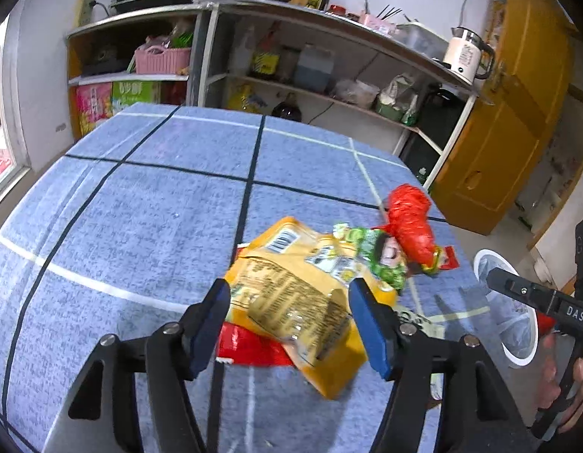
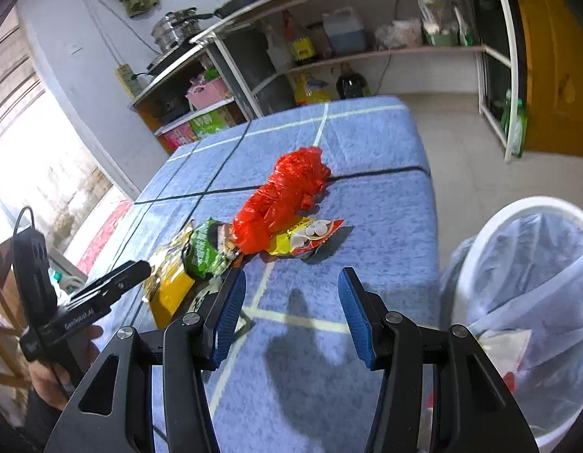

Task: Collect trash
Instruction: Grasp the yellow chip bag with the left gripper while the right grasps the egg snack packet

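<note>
Both fingers (image 1: pixel 289 322) wide, empty, over blue checked tablecloth (image 1: pixel 140 204); kitchen shelving (image 1: pixel 329 75) behind.

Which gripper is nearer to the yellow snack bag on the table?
Left. The left gripper has its open fingers on both sides of the yellow snack bag. The right gripper hangs open over bare cloth, with the bag off to its left.

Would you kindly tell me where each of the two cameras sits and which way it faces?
Left wrist: on the left gripper, looking down over the yellow snack bag on the blue tablecloth; the right gripper and a hand show at right.
Right wrist: on the right gripper, open over bare cloth, white trash bin at right; the left gripper shows at left.
Shared: red plastic bag, wrappers, kitchen shelves.
</note>
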{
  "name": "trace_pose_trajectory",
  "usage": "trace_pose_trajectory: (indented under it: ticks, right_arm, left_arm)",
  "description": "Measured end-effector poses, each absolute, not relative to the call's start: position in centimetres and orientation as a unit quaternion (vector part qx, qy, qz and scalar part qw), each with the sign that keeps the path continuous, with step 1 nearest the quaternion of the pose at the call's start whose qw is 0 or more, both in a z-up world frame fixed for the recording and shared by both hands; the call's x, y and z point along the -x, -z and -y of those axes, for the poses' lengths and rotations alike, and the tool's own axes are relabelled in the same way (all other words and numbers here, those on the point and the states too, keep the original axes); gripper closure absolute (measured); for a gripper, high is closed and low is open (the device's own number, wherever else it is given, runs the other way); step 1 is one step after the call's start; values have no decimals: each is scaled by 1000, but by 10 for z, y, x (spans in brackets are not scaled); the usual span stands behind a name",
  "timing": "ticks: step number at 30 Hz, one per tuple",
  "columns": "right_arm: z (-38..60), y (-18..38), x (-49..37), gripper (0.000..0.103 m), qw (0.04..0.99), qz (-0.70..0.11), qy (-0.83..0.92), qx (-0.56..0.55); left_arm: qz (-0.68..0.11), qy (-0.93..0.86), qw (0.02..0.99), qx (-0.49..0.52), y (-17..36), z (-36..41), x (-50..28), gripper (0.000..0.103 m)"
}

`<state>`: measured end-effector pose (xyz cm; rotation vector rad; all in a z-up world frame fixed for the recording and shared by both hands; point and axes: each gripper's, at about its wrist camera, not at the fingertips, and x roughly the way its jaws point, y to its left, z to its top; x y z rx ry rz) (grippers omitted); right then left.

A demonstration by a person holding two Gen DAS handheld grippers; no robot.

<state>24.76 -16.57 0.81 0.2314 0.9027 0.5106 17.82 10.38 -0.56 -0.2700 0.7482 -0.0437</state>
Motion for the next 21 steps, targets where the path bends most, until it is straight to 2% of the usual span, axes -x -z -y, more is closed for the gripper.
trace_pose_trajectory:
  ticks: [10,17,18,19,20,21]
  right_arm:
    - [152,10,-285,51,840,-463,-240,-149]
    - [142,18,-296,51,838,-477,-226,-138]
    - [141,20,-297,51,837,-480,-223,-136]
    - [141,19,-297,53,841,-477,-220,-134]
    - [141,20,-296,65,841,-477,-217,-131]
    - [140,21,-296,71,840,-479,-218,-128]
  left_arm:
    - [-391,29,909,139,17,-106,-196,25]
    - [-405,25,904,132,23,-101,-198,24]
    - [-405,23,905,127,22,-99,-198,26]
    - [-405,24,906,124,21,-97,-198,33]
    - [-404,24,907,120,20,-96,-198,36]
    - [-402,21,908,114,19,-95,-197,47]
